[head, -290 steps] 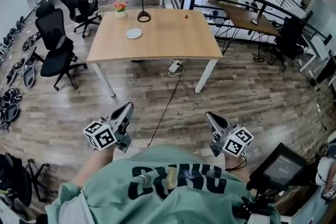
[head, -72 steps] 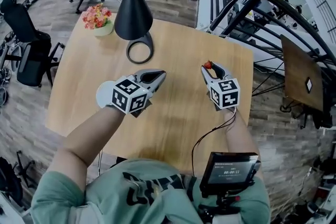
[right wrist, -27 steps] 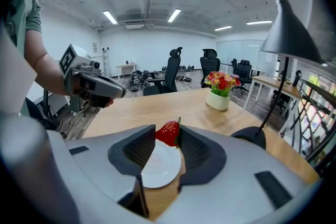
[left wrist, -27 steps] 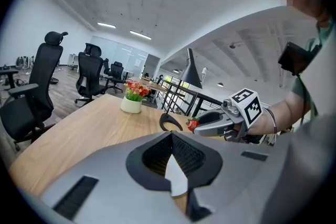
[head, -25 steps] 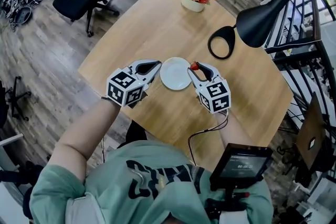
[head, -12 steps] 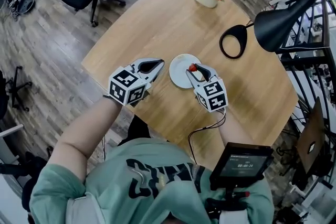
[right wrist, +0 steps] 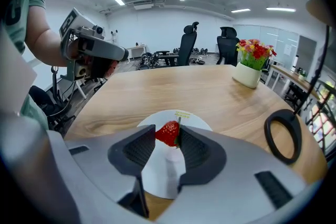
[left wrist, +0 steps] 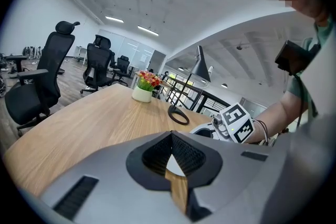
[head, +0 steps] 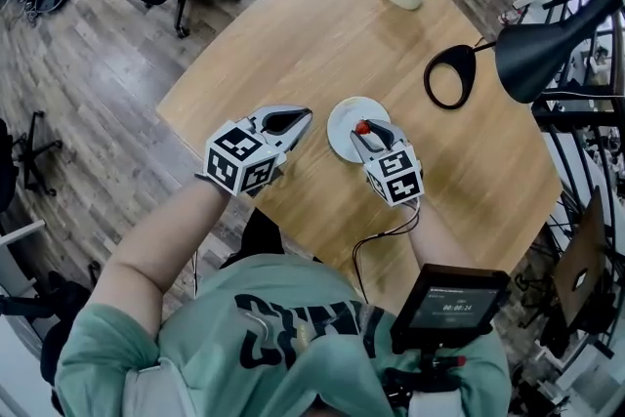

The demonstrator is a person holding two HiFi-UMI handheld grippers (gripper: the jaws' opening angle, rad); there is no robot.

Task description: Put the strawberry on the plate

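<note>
Strawberry [head: 362,127] now above plate [head: 341,116], lamp [head: 543,58] beyond.

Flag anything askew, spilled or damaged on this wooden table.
Nothing stands out. The red strawberry is intact, held in the right gripper over the round white plate; the white flower pot stands upright.

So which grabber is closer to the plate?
Right. The right gripper hangs over the plate, holding the strawberry; the left gripper is off to its side, not touching it.
</note>
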